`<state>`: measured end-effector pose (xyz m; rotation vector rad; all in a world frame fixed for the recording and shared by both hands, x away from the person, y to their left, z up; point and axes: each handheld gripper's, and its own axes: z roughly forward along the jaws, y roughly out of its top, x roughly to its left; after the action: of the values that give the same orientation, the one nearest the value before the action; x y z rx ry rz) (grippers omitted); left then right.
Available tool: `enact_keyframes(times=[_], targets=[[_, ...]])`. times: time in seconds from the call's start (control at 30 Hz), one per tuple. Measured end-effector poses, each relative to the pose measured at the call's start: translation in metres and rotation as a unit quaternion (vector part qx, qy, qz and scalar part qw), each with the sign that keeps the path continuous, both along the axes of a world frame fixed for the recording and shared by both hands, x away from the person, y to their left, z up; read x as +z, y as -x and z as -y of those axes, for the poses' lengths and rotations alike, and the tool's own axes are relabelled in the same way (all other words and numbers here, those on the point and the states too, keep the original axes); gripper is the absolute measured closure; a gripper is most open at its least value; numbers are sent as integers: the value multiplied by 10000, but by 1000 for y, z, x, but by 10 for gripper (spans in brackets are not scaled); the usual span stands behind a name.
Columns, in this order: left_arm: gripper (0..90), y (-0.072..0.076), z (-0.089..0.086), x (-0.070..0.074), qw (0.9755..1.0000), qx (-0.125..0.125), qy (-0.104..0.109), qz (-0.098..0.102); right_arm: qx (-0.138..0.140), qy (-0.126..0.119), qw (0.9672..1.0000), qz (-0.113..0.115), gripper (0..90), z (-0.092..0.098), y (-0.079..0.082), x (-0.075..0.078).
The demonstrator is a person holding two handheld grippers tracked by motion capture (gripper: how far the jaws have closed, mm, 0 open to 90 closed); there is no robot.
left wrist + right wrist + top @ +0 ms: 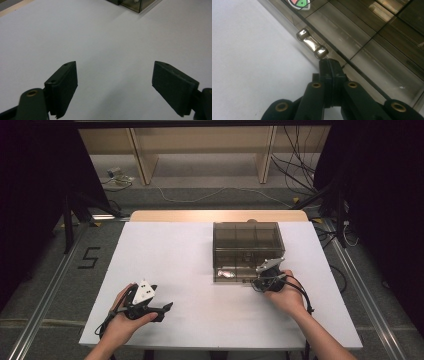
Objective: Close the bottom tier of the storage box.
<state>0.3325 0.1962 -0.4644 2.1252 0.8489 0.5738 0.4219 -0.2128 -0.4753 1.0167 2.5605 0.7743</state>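
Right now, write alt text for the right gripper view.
Closed black tongs point at a shiny metal handle on the front edge of a smoky clear plastic box, their tips just short of it. White table lies to the left.

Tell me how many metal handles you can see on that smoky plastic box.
1. A shiny metal handle sits on the box's front, just beyond the shut right gripper jaws. Others may be hidden behind the hand or the tinted walls.

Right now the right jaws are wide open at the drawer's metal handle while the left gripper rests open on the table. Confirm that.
Not quite: the right gripper is shut, its jaws pressed together at the handle, as the right gripper view shows. The left gripper is open.
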Motion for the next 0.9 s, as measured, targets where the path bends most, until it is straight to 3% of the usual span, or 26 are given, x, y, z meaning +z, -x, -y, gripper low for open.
enact_keyframes(times=[0.9], targets=[[206,-1,0,-1,10000,23,-19,-50,-107,-37,9999,32,900,0,-5,-1]])
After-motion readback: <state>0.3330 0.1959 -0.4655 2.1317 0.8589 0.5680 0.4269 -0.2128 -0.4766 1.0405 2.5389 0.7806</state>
